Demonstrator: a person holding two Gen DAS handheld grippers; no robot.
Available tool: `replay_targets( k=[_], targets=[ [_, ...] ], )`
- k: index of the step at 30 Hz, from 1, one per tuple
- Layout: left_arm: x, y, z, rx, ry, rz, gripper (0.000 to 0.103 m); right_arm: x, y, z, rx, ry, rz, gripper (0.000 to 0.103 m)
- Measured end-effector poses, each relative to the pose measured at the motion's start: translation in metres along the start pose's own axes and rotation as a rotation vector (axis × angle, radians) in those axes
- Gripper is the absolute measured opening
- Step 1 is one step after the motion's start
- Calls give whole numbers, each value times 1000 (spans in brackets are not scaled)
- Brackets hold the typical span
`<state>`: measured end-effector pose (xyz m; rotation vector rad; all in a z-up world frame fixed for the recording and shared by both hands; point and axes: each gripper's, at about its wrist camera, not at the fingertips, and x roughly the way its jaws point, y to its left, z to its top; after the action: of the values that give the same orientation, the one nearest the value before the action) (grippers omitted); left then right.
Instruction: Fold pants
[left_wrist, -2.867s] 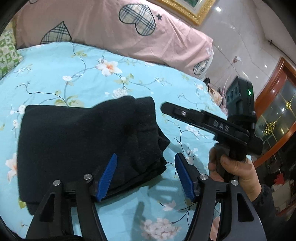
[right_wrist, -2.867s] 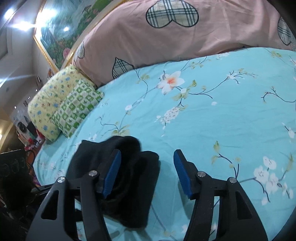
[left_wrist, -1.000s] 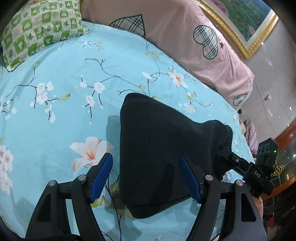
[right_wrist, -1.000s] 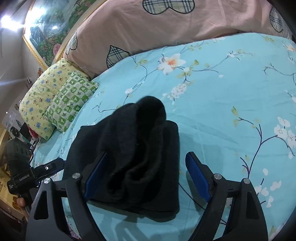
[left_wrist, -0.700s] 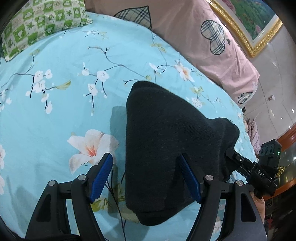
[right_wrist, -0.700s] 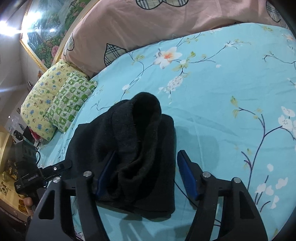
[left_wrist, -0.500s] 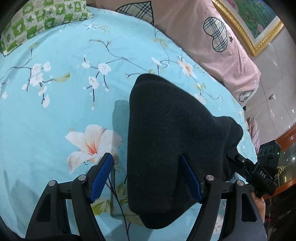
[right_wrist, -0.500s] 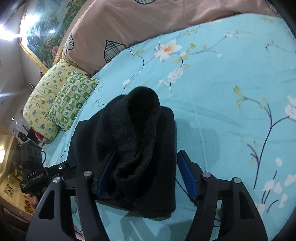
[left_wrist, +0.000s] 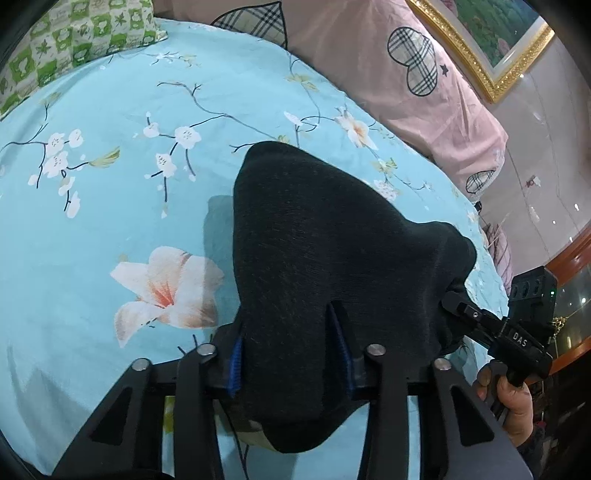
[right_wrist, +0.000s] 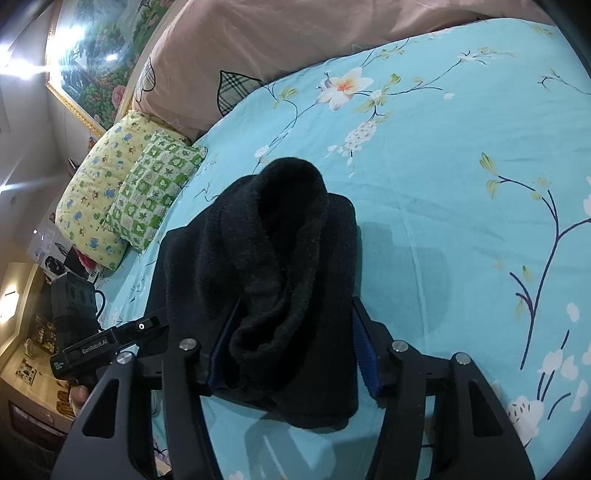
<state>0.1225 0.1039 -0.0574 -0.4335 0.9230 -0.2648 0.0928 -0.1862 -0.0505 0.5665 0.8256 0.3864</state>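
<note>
Closing on opposite ends of the black pants (left_wrist: 325, 236) bunched on the floral bedsheet (left_wrist: 110, 206), the left gripper (left_wrist: 290, 354) and right gripper (right_wrist: 291, 343) pinch fabric, so the next move probably calls for lifting both ends together to fold.

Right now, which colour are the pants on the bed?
Black; the pants show best in the right wrist view.

bare bedsheet (left_wrist: 110, 206) around pants (left_wrist: 314, 240), pillows (right_wrist: 125, 199) bounding far edge
</note>
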Motion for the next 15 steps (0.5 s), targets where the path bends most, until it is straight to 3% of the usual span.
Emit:
replay_targets(
  k=[5,15],
  targets=[
    [-5,-5,1,17,-17,6,31,-2,3,-1,-2,-17,3,48],
    [-30,-7,4,17,-73,-24,25,-11,22,3,-41,-48,11,45]
  ],
)
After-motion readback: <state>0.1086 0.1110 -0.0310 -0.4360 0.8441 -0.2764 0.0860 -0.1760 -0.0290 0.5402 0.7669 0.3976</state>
